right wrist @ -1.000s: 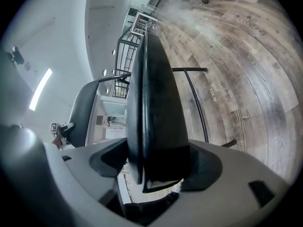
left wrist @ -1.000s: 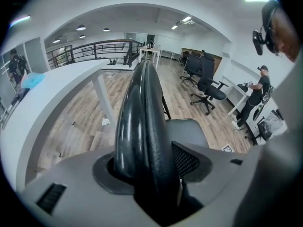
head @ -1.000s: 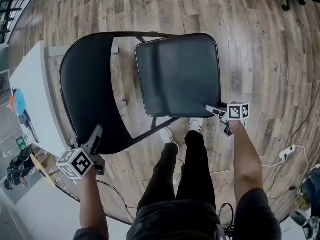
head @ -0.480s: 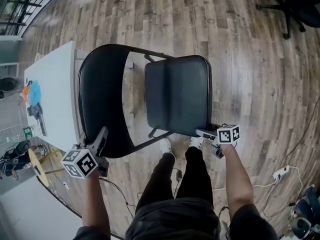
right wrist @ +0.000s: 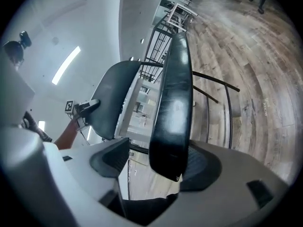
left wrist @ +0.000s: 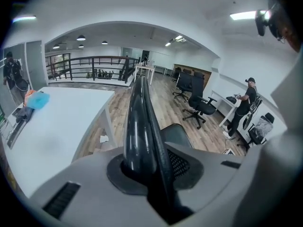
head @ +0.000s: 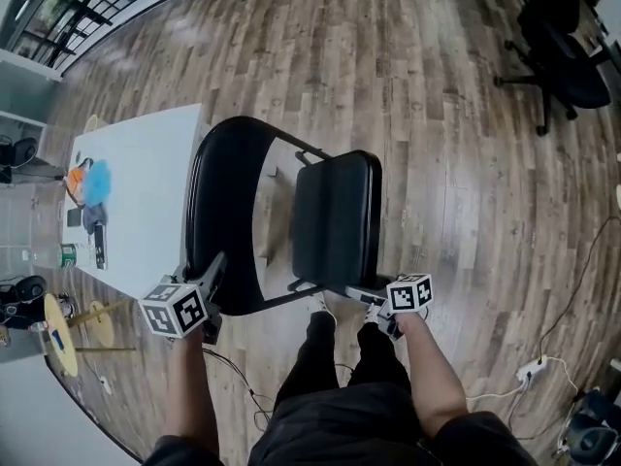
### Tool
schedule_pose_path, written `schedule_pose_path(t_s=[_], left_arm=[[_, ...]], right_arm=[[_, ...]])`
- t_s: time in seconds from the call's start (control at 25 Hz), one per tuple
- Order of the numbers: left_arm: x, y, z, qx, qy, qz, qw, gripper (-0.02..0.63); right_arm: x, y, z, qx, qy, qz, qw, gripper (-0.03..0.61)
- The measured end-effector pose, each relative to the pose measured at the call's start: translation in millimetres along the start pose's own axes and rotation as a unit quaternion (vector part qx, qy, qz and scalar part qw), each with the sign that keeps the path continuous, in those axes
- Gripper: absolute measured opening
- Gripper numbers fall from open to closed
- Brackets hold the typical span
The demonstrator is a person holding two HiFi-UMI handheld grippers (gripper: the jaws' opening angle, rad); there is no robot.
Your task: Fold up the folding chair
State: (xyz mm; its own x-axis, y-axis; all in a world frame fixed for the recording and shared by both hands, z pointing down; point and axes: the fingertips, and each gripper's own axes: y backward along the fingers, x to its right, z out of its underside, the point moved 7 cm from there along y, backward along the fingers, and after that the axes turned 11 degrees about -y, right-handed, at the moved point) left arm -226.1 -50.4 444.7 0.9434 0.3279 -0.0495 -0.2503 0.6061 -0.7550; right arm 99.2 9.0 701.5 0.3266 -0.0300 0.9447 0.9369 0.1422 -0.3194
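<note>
Head view: your folding chair (head: 335, 223) stands on the wood floor (head: 456, 144) at centre, its seat (head: 340, 190) tipped up toward the backrest (head: 221, 212). At 7 o'clock your left gripper (head: 215, 268) is closing its jaws on the backrest's top edge, pads pressing it. At 6 o'clock your right gripper (head: 357, 293) stands wide, the seat's front edge between its jaws, one pad clear of it. A white table (head: 136, 192) lies at 9 o'clock.

My black folding chair (head: 335, 221), half folded.
Its seat (right wrist: 173, 103) is tipped steeply up, its near edge between my right gripper's (head: 364, 295) wide jaws; the curved backrest (left wrist: 139, 122) rim sits between my left gripper's (head: 213, 268) closing jaws.
</note>
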Motion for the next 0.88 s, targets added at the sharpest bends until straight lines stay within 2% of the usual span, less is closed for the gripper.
schedule_pose_path(t_s=[0.2,0.32,0.6,0.88], left_arm=[[-22,29,-9,0.006,-0.003,-0.007,0.9999,0.077],[-46,43,-5,0.003,-0.003,-0.006,1.0,0.076],[-99,61,1,0.001,0.01,0.007,0.9999,0.075],[-139,77,6,0.0,0.026,0.01,0.9996,0.075]], right_arm=[[-76,-53,5,-0.049,0.046,-0.018,0.998,0.334],[-110,-91,14,-0.063,0.056,-0.019,0.996,0.334],[-166,-170,17,-0.061,0.051,-0.036,0.996,0.334],[-215,-267,23,-0.127,0.121,-0.017,0.984,0.334]])
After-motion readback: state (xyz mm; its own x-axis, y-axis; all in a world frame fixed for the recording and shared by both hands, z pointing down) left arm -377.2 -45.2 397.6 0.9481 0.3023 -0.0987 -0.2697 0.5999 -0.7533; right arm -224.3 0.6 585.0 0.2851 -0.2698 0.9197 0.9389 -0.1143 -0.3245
